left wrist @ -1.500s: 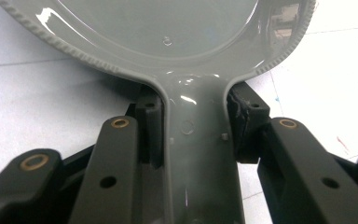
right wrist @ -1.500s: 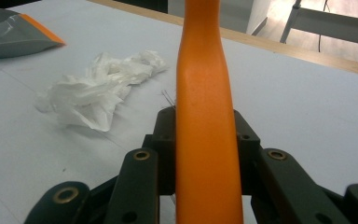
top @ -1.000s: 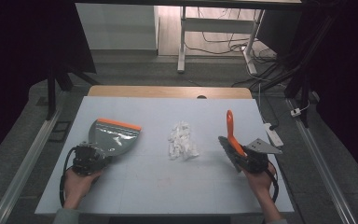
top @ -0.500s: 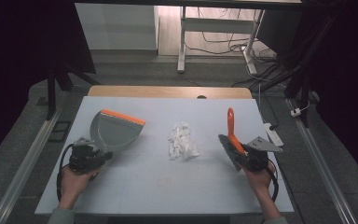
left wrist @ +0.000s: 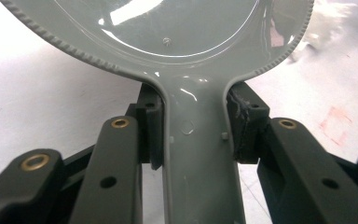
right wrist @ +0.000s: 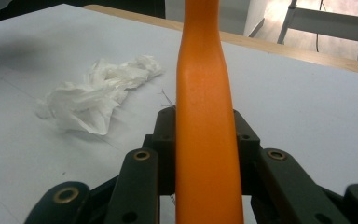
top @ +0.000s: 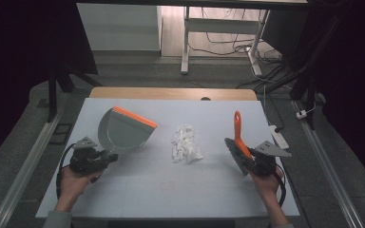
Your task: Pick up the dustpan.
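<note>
- Your left tool [top: 105,156] is gripping the dustpan [top: 123,130] handle; if tilting, paper [top: 185,143] slides under.
- Your right tool [top: 247,159] is clamping the brush [top: 237,135]; sweeping fast is scattering paper off the counter [top: 138,190].

A lab-like recording space: dark curtains hem in a white-covered counter [top: 138,190], with floor rails [top: 26,166], loose cables [top: 228,42] and a power strip [top: 279,137] around.
</note>
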Available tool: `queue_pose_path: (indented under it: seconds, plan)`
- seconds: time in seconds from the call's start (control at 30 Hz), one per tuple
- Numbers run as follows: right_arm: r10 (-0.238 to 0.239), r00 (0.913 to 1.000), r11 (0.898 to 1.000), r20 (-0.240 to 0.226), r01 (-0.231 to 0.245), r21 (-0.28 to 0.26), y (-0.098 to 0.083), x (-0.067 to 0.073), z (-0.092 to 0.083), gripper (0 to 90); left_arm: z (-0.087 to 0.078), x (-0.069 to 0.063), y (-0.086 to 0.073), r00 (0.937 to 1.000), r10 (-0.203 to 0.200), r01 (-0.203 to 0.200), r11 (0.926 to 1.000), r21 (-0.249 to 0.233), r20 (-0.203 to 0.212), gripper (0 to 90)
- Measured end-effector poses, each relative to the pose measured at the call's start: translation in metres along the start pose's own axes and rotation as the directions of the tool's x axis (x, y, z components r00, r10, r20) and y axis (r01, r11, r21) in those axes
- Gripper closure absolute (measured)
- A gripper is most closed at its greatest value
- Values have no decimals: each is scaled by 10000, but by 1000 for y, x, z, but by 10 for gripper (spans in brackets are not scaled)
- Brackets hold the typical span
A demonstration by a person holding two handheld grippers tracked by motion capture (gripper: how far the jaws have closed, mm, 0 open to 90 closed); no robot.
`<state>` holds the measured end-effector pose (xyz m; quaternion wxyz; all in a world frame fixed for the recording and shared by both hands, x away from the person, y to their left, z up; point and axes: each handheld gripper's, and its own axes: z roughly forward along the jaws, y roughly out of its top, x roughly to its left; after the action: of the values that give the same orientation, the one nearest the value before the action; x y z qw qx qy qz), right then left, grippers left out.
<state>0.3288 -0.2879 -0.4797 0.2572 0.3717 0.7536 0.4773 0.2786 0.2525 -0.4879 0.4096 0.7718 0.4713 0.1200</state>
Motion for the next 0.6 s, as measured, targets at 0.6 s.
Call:
queue_pose_path:
  seconds: [0.6]
  plan:
    - [-373,9992,9990,138,376,-241,7,6,13,702,-7,-20,-8,9887,1406,-1431,9886,460,526,614]
